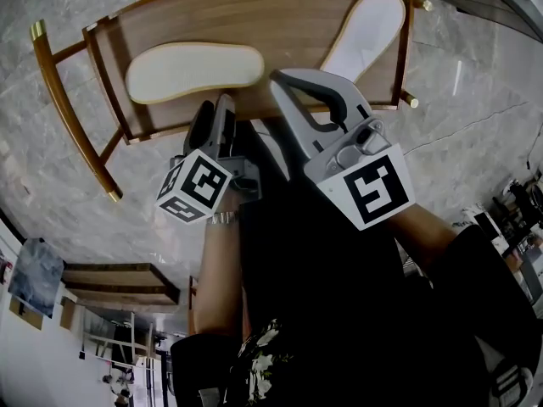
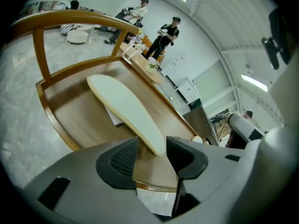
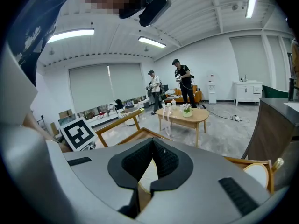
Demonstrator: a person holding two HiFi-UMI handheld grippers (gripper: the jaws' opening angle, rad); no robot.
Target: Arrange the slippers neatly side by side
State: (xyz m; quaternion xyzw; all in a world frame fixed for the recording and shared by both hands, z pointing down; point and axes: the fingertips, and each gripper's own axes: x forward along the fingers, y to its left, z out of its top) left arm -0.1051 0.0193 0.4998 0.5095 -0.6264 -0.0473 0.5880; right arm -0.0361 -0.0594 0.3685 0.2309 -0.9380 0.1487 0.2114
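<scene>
We are getting ready to grab the first slipper [image 1: 195, 72], which is lying at 10 o'clock on the wooden tabletop [image 1: 297, 24]. Our left claw [image 2: 150, 152] is standing wide open with that slipper's end between its pads, not squeezing it. Our right claw [image 3: 152, 148] is clenched on nothing. The other slipper [image 1: 369, 28] is slanting toward 1 o'clock, well apart. Next, we think, the left claw is needing to squeeze and bring its slipper beside the other.

We count two slippers: a ten o'clock slipper [image 1: 195, 72] and a one o'clock slipper [image 1: 366, 32]. We see one bench [image 1: 288, 11].
</scene>
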